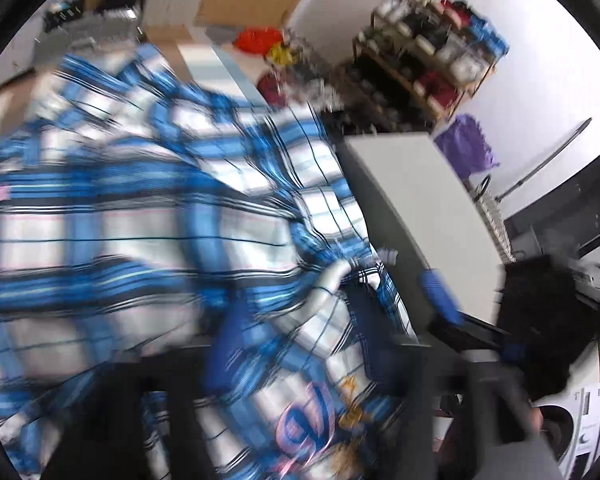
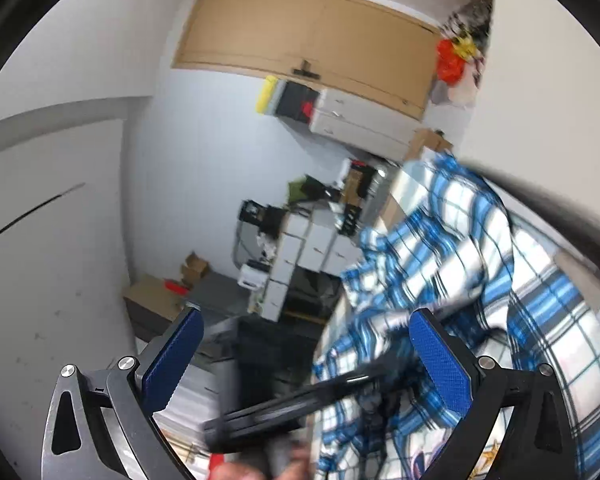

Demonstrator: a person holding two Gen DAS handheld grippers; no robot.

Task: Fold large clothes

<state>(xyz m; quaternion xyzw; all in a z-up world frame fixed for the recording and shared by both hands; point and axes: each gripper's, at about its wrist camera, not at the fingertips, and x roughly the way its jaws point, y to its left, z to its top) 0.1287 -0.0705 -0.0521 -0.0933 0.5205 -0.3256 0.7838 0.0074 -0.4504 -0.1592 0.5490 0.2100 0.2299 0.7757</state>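
A large blue-and-white plaid shirt point(image 1: 140, 208) fills the left of the blurred left wrist view, bunched and draped over a pale table point(image 1: 416, 200). My left gripper point(image 1: 334, 320) is open, its blue pads point(image 1: 440, 296) far apart with shirt folds lying between them, not pinched. In the right wrist view the same shirt point(image 2: 460, 240) hangs in a heap at the right. My right gripper point(image 2: 306, 354) is open with nothing between its pads; the shirt sits behind its right finger point(image 2: 440, 352). A blurred black gripper body point(image 2: 300, 404) crosses low in that view.
A wooden rack of shoes point(image 1: 420, 48) and a purple cloth point(image 1: 468, 148) stand past the table. A washing machine point(image 1: 580, 420) is at the lower right. White drawer units point(image 2: 308, 248), cardboard boxes point(image 2: 152, 292) and a wooden wall cabinet point(image 2: 308, 36) show in the right wrist view.
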